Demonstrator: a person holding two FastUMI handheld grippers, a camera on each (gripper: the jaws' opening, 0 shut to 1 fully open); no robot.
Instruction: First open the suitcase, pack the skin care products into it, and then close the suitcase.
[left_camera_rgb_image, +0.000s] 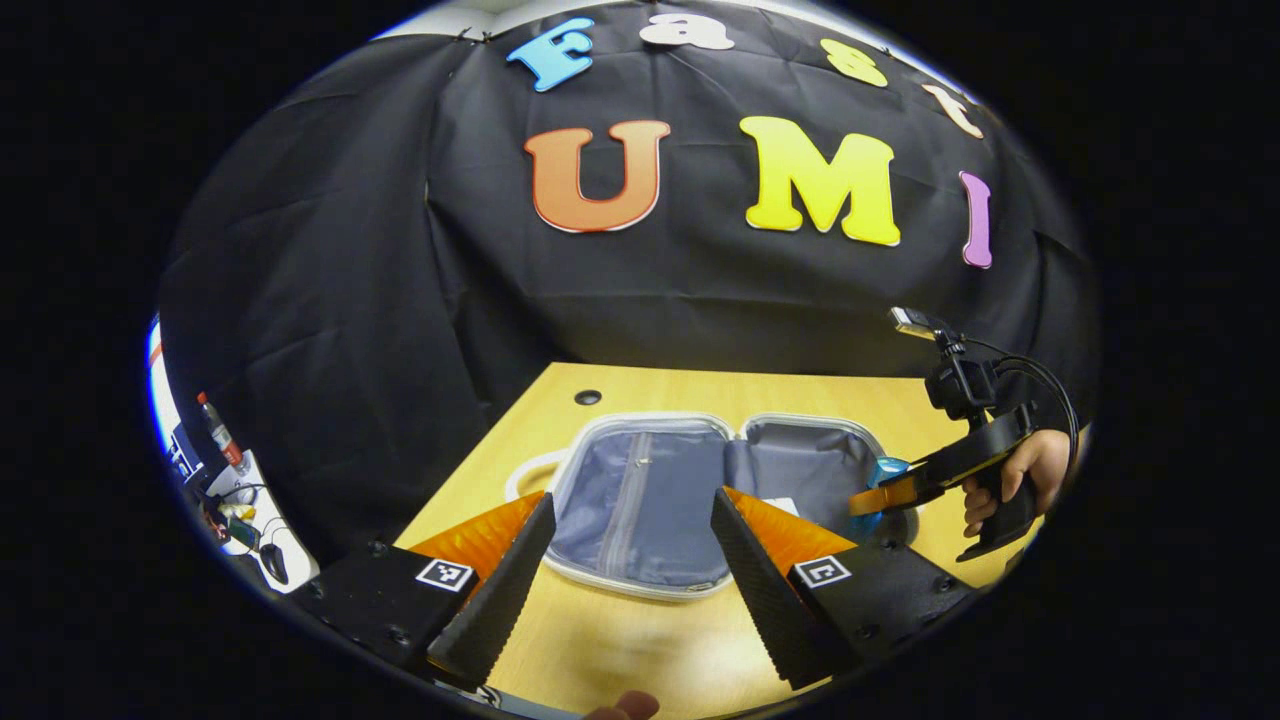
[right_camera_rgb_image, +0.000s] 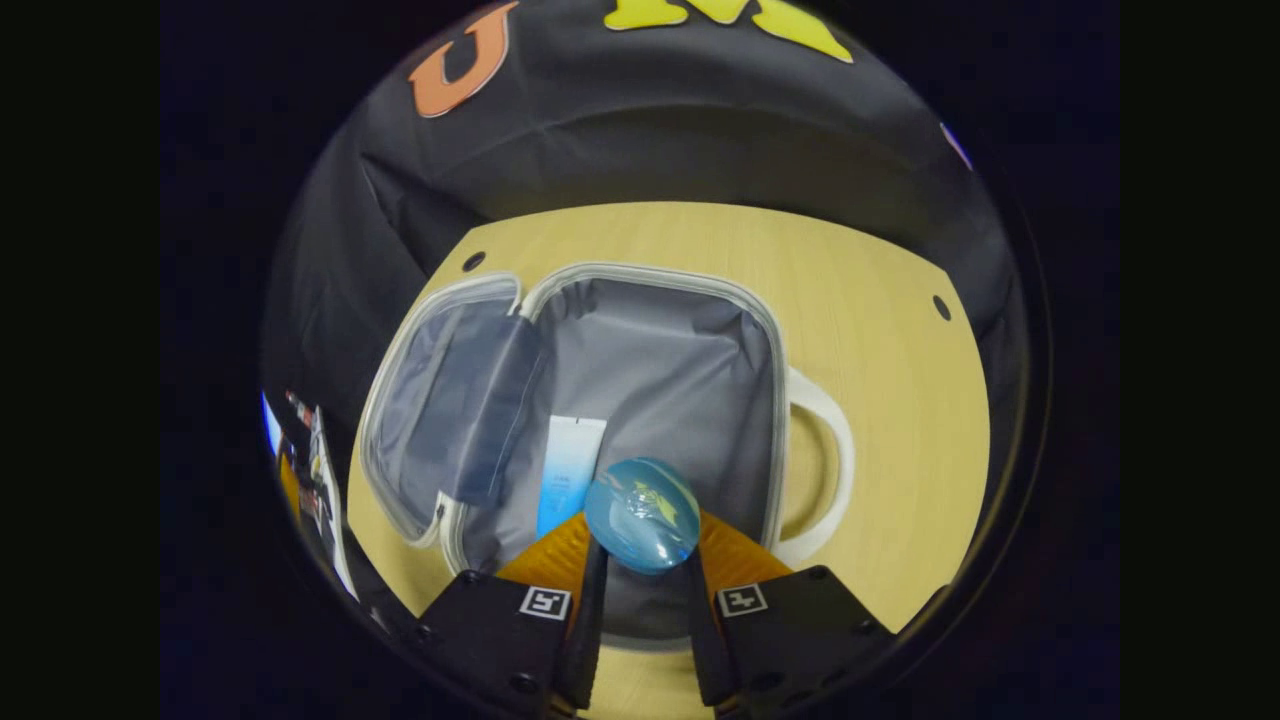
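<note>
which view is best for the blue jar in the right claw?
Right gripper view: the blue jar sits large and central, pinched between the right claw fingers above the open suitcase. Left gripper view shows just a blue sliver at that claw's tip.

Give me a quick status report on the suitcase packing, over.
Left gripper open, empty, above the table. Right gripper shut on a blue jar, over the open suitcase. One tube already inside. Nothing in the way.

Readable text: none that I can make out. The white-and-blue tube (right_camera_rgb_image: 570, 472), just ahead of my right fingers, carries print too small to read.
</note>
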